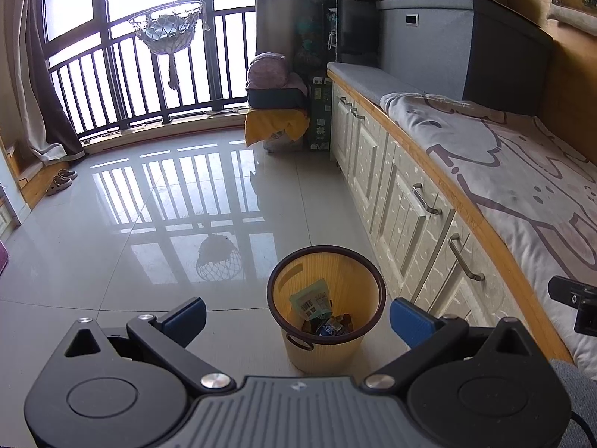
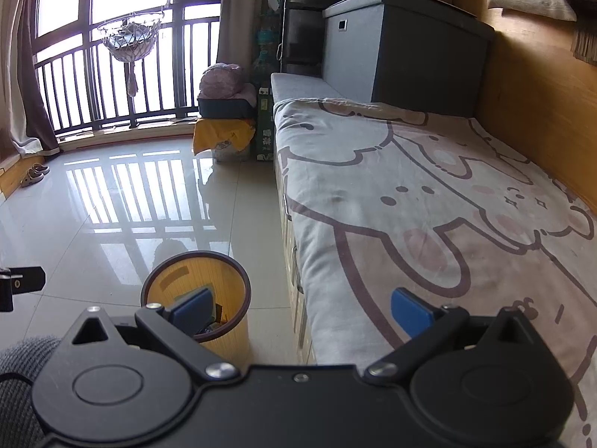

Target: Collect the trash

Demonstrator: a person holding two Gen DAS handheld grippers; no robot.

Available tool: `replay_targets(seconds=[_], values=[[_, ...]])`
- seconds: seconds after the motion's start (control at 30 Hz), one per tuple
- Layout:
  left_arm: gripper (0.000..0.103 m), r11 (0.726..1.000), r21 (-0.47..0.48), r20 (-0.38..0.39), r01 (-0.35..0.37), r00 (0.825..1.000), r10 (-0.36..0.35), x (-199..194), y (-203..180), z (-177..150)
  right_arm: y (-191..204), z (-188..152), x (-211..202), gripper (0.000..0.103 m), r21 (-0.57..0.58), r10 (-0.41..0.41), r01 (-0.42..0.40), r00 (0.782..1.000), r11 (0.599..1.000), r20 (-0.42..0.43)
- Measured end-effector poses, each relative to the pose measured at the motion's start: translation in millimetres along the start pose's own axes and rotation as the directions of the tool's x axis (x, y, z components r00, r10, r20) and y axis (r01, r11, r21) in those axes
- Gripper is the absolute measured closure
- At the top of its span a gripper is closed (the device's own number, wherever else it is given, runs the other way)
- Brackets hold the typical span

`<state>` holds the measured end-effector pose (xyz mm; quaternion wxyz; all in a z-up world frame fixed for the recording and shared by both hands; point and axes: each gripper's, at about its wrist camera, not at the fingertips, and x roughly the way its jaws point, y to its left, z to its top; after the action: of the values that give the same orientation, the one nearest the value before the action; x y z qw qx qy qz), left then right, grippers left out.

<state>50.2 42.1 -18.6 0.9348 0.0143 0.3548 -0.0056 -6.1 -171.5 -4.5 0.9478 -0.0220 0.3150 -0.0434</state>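
A yellow waste bin [image 1: 325,351] with a dark rim stands on the tiled floor beside the cabinets. Inside it lie a green packet with a barcode [image 1: 311,300] and some dark wrappers [image 1: 332,326]. My left gripper [image 1: 298,317] hovers just above and in front of the bin, open, nothing between its blue pads [image 1: 410,323]. In the right wrist view the same bin [image 2: 227,336] sits low left, partly behind the left finger. My right gripper [image 2: 302,311] is open and empty, over the edge of the printed blanket [image 2: 429,205].
White cabinet doors with metal handles [image 1: 425,198] run under the bench on the right. A grey storage box [image 1: 447,41] stands at the bench's far end. Stacked boxes under a yellow cloth [image 1: 276,123] sit by the window railing. Slippers [image 1: 61,181] lie far left.
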Motion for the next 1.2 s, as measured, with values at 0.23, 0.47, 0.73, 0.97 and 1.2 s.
replay_targets(seconds=[0.23,0.47,0.73,0.97,1.2], values=[[0.000,1.000,-0.001,-0.006,0.002,1.000,-0.002,2.1,-1.0,-4.7,-0.4,-0.2,0.2,0.000,0.000,0.000,0.000,1.000,1.000,0.001],[0.000,1.000,-0.002,-0.007,0.002,1.000,-0.002,2.5,-0.1,-5.1,-0.6,-0.1,0.5,0.000,0.000,0.001,-0.001,1.000,1.000,0.000],[0.000,1.000,-0.001,-0.009,0.002,1.000,-0.002,2.5,-0.4,-6.1,-0.7,-0.2,0.6,0.000,0.000,0.001,-0.001,1.000,1.000,0.000],[0.000,1.000,-0.001,-0.009,0.002,1.000,-0.002,2.6,-0.8,-5.8,-0.7,-0.2,0.5,0.000,0.000,0.001,-0.001,1.000,1.000,0.000],[0.000,1.000,-0.001,-0.010,0.002,1.000,-0.002,2.7,-0.7,-5.3,-0.8,-0.3,0.8,0.000,0.002,0.001,-0.001,1.000,1.000,0.000]])
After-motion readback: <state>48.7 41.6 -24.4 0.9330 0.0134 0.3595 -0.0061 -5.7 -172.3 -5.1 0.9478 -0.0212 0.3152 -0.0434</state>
